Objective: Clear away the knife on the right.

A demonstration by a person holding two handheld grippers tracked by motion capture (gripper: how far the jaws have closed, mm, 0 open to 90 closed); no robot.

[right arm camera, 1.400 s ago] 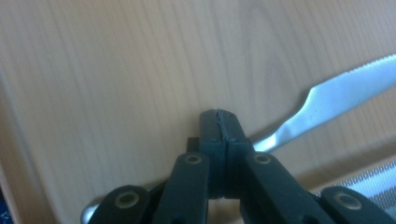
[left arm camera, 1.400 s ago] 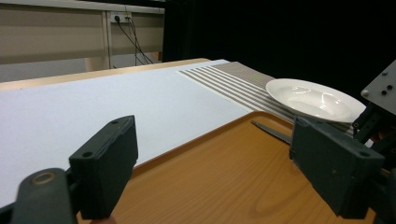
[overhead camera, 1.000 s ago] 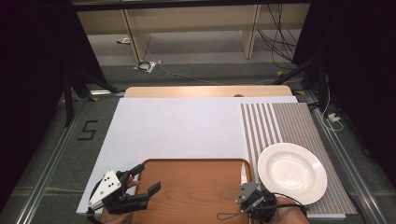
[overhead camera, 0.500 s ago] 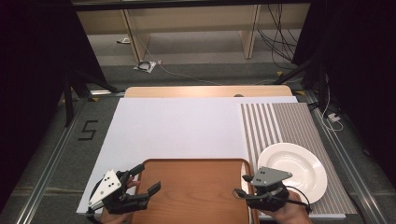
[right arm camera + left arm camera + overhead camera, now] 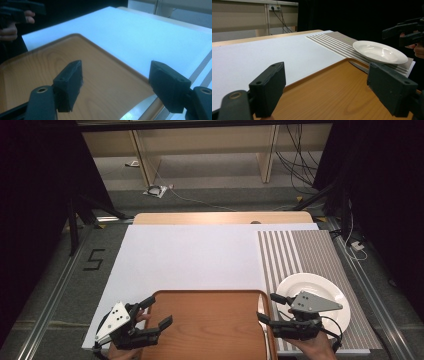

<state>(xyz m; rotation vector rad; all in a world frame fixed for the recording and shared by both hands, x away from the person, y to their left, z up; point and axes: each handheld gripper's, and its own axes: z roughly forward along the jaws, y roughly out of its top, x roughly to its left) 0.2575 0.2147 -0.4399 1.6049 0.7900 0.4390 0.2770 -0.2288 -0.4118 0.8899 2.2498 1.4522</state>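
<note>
One tray [image 5: 210,325], one plate [image 5: 312,295], one knife [image 5: 358,67], two grippers, on a white table sheet [image 5: 200,255].
Left gripper [image 5: 156,312] and right gripper [image 5: 269,307] both gape wide, empty, at the tray's sides; plate sits on a striped mat [image 5: 305,250]; dark curtains surround.

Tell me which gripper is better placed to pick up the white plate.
The right gripper. It hangs open at the tray's right edge, right beside the white plate on the striped mat. The left gripper, also open, sits at the tray's far left corner and would have to cross the whole tray.
</note>
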